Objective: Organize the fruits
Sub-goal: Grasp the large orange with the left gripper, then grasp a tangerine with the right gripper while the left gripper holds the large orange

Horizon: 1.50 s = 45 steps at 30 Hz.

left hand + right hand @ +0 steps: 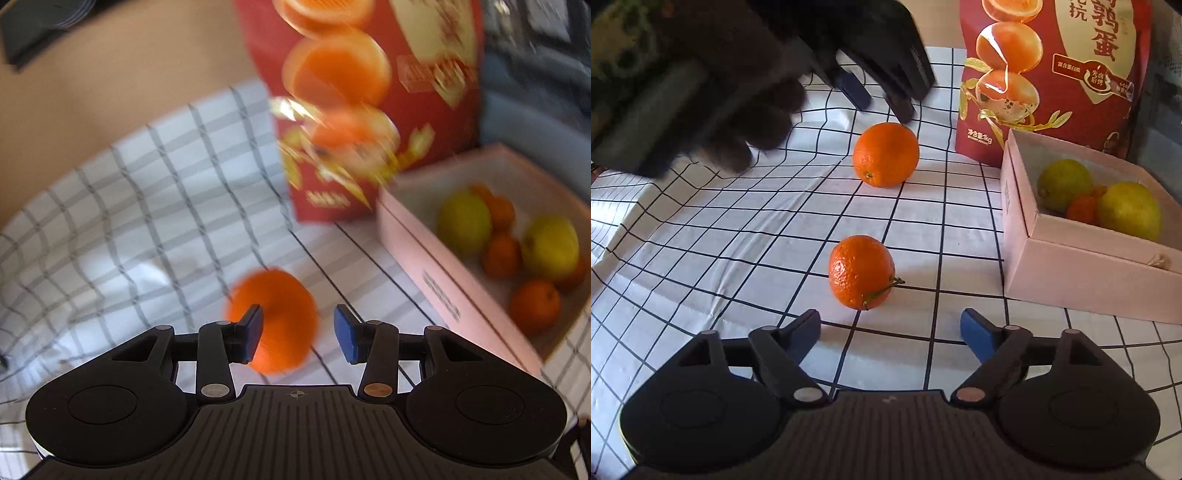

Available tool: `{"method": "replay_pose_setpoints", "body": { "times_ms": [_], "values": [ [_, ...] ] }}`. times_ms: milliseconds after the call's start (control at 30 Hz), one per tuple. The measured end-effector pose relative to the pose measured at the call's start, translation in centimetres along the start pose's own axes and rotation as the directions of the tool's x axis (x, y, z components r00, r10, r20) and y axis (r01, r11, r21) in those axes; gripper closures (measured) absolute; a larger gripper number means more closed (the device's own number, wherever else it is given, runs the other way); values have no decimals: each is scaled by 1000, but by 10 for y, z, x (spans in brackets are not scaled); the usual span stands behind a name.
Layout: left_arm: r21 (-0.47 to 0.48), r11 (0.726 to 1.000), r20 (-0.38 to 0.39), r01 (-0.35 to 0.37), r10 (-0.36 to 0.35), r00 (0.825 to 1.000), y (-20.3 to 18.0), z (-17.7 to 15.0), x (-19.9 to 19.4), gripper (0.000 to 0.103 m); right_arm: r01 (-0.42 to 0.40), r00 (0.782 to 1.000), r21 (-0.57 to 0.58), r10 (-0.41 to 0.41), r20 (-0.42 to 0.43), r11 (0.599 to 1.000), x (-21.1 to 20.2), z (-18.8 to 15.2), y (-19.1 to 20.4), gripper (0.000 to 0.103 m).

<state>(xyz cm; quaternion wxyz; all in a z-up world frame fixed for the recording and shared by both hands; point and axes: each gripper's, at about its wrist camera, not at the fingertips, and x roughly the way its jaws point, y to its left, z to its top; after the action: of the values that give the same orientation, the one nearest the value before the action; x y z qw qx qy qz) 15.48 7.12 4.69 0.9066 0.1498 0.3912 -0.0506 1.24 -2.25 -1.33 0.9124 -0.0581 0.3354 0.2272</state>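
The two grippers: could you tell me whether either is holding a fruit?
Neither. The left gripper hangs open above one orange; the right gripper is open before the other orange.

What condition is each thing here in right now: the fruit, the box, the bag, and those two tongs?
Left tongs: open, above the far orange, not gripping.
Right tongs: open, empty.
Far orange: loose on the cloth.
Near orange: loose on the cloth, stem attached.
Pink box: lid off, holding fruit.
Red bag: standing upright behind the box.

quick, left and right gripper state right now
left gripper: open, around the far orange, not gripping.
right gripper: open, empty, near orange just ahead.
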Motion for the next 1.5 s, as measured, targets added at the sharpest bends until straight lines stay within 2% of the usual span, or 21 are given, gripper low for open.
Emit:
{"method": "replay_pose_setpoints", "body": {
  "times_ms": [33,100,200,267,300,367,400,467,633,767,800,900,1000,1100,1233,1500],
  "values": [
    [28,1000,19,-11,10,1000,-5,-3,-1,45,-6,1000,-4,6,-3,1000,1,0,1,13],
    [42,999,25,-6,5,1000,-9,-3,-1,46,-13,1000,-9,13,-6,1000,2,0,2,12],
    [-11,998,32,57,-57,998,0,3,-1,46,-27,1000,-7,26,-8,1000,2,0,1,9],
    [-35,997,40,72,-70,997,8,6,-2,49,-34,999,-8,34,-10,999,3,1,1,6],
    [-26,999,52,35,-33,998,10,6,-4,48,-37,999,-10,36,-12,999,3,1,1,6],
    [12,996,67,-87,86,994,12,7,-5,51,-39,999,-16,39,-16,999,4,1,2,4],
    [17,994,56,-107,106,993,14,7,-3,51,-40,999,-17,40,-16,999,4,1,2,4],
    [-5,997,13,-75,75,997,21,5,2,49,-43,999,-17,43,-18,999,4,1,3,3],
    [-24,999,-10,25,-25,1000,20,4,7,48,-52,998,-22,51,-23,998,6,1,3,0],
    [12,998,5,60,-60,998,9,3,10,27,-53,998,-23,52,-24,998,6,2,3,0],
    [8,998,6,65,-65,998,10,3,11,26,-53,998,-23,52,-23,998,6,1,3,0],
    [-11,1000,-13,28,-28,1000,18,2,21,26,-54,998,-22,53,-23,998,6,1,3,0],
    [-72,997,-51,11,-15,999,35,1,35,26,-53,998,-17,53,-19,998,6,1,3,0],
    [-162,986,-95,39,-55,994,54,-2,47,27,-53,998,-16,53,-19,998,6,1,3,0],
    [-238,966,-86,105,-128,988,66,-6,55,28,-47,999,-21,47,-21,999,6,1,4,0],
    [-323,936,-64,140,-170,983,76,-10,53,29,-42,999,-30,42,-23,999,7,1,5,0]
  ]
}}
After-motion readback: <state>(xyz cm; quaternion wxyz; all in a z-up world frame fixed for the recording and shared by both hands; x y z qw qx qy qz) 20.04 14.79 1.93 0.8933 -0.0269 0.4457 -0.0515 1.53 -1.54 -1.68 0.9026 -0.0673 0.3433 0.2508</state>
